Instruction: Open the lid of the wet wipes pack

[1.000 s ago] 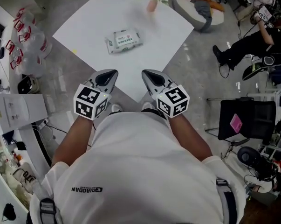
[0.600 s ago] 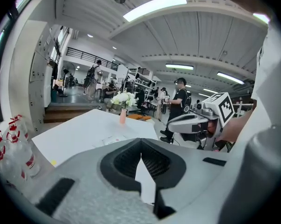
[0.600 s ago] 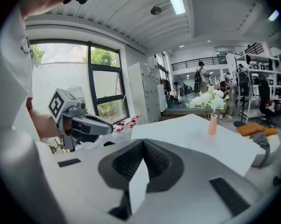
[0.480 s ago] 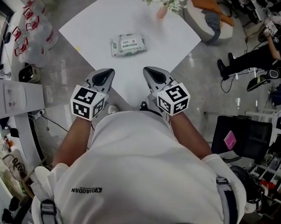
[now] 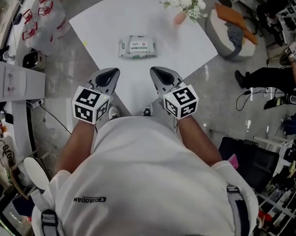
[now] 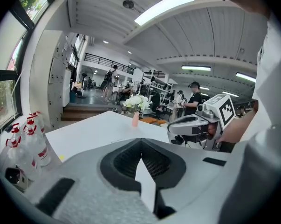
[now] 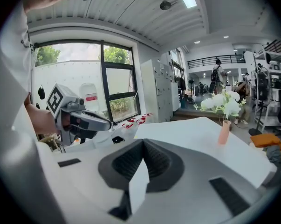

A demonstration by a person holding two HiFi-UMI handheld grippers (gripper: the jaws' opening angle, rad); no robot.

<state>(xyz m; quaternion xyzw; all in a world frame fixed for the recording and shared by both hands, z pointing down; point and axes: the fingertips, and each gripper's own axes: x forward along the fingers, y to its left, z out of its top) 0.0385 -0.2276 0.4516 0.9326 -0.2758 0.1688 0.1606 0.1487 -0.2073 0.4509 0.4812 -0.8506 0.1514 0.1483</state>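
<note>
1. Head view: the flat white-and-green soft plastic wet wipes pack [image 5: 137, 46] lies lid-side up on the square white table [image 5: 113, 14], at 12 o'clock from both tools and apart from them, with only bare tabletop between.
   - The grey left gripper [image 5: 110, 73] and grey right gripper [image 5: 157, 72] hover side by side over the table's near corner, each bearing a black-and-white marker cube.
   - A slim pink vase [image 5: 179, 17] of white flowers stands at 2 o'clock from the pack.
   - Clear plastic bottles [image 5: 49, 14] with red labels crowd the floor at 10 o'clock.
   - A round grey cushion [image 5: 231, 31] with orange cloth sits at 3 o'clock.
   - A seated person [image 5: 273, 77] in black is further right.
   - A white cabinet [image 5: 15, 82] stands at 9 o'clock of the grippers.
2. Left gripper view: the left gripper [image 6: 140, 140] is clenched, tips meeting, nothing between them.
   - Its own grey body covers the lower half and screens the near tabletop.
   - Beyond it are the table [image 6: 93, 134], the vase [image 6: 135, 119] at 12 o'clock, the bottles [image 6: 33, 139] at 9 o'clock and the right gripper [image 6: 172, 129] at 2 o'clock.
3. Right gripper view: the right gripper [image 7: 143, 141] is likewise clenched and empty, its body blocking the foreground.
   - The left gripper [image 7: 110, 124] shows at 10 o'clock, the vase [image 7: 223, 132] at 2 o'clock on the table [image 7: 187, 132].
   - A dark-framed window [image 7: 84, 78] lies behind.
</note>
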